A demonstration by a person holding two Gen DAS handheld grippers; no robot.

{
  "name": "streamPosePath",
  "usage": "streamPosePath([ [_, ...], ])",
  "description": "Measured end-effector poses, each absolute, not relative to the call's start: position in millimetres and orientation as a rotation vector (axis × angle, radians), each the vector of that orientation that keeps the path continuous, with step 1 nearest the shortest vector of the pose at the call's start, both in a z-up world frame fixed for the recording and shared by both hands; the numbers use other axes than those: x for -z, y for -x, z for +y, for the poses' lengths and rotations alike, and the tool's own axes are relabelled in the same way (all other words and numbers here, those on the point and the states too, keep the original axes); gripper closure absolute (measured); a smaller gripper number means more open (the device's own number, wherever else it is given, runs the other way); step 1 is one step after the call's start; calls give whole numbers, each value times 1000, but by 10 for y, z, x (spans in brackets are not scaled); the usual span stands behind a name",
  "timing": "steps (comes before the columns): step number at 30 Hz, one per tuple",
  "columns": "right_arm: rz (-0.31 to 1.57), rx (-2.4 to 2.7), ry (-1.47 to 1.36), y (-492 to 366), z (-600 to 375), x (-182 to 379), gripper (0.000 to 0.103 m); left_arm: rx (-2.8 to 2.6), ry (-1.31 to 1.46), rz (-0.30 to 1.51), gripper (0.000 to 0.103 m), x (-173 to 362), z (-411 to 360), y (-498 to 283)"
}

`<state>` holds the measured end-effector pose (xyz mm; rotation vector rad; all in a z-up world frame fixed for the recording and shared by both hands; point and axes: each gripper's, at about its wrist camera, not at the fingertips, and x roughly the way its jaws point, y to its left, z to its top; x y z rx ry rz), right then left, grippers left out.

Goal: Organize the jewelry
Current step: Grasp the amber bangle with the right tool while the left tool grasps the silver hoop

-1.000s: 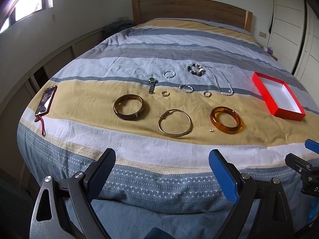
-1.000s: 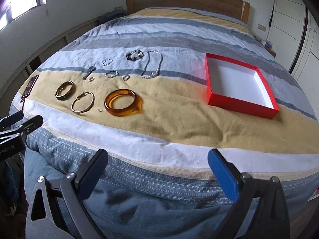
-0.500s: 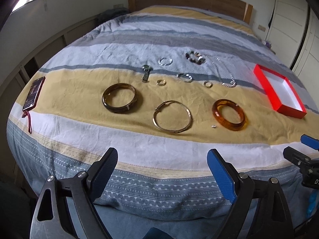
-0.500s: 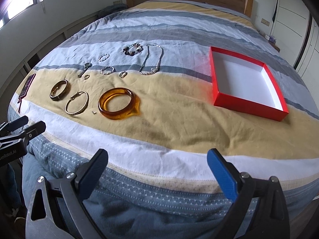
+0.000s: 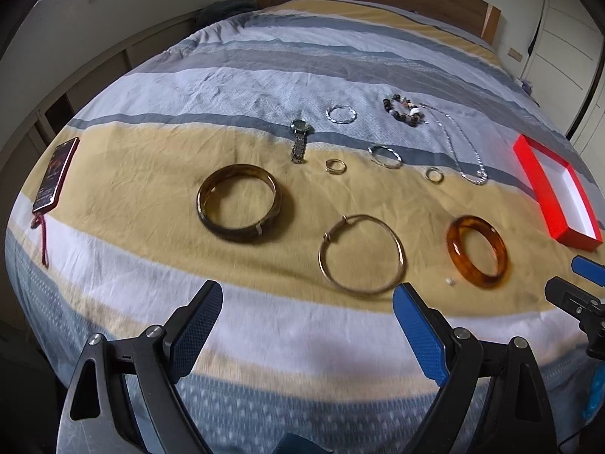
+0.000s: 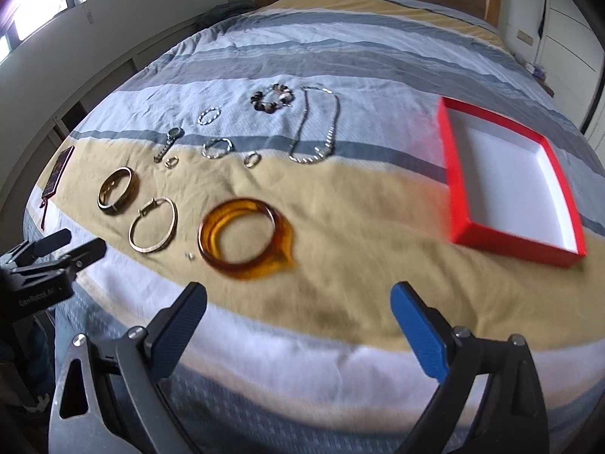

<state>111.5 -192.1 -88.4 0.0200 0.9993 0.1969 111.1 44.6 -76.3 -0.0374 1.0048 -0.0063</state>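
- My left gripper [image 5: 304,325] stands wide apart with nothing between its pads, hanging over the near edge of the bed [image 5: 264,56].
- My right gripper [image 6: 298,323] is likewise apart and empty.
- In the right wrist view the amber bangle [image 6: 242,244] lies flat at about 11 o'clock from the right gripper, nearer than anything else; I judge it the first pick.
- A ring shape, it has no long axis, so any approach angle across its rim should serve.
- The red box [image 6: 506,189] sits at 1 o'clock, open side up, its long axis running away from me.
- The thin gold hoop [image 5: 361,253] lies at 12 o'clock from the left gripper.
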Motion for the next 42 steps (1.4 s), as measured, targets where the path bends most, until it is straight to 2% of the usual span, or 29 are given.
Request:
streamPosePath([
  [2,1005,-212,-20,-1248,-1859,921,8,1,57,1021,16,835,470,-1206],
  [4,1015,-227,-26,-1363,-1806,968,14,3,70,1042,22,917,480,-1306],
  [6,1034,-235,-29,-1478,-1760,1039,27,-2,69,1056,27,999,484,-1373],
  [8,1057,-242,-29,-1575,-1714,1136,34,-3,82,1081,34,1108,503,-1447],
  [12,1106,-256,-18,-1718,-1647,1352,57,-17,86,1103,34,1273,517,-1510],
  [15,1112,-261,-22,-1765,-1656,1428,64,-28,85,1112,32,1335,526,-1510],
  [19,1115,-265,-26,-1801,-1698,1496,73,-22,81,1142,23,1374,513,-1543],
  [25,1113,-266,-27,-1838,-1767,1531,91,-28,45,1147,23,1365,460,-1559],
  [27,1115,-274,-34,-1843,-1791,1525,92,-34,37,1140,28,1354,428,-1557],
  [30,1104,-275,-8,-1820,-1763,1479,92,-39,40,1122,44,1325,399,-1532],
  [32,1093,-273,3,-1793,-1749,1431,93,-33,43,1114,62,1301,378,-1504],
  [33,1089,-271,4,-1780,-1753,1410,93,-29,49,1112,67,1290,381,-1498],
  [35,1075,-265,6,-1745,-1758,1349,93,-13,76,1114,91,1267,383,-1471],
  [42,1009,-255,17,-1556,-1823,1070,93,-3,151,1113,98,1175,433,-1403],
])
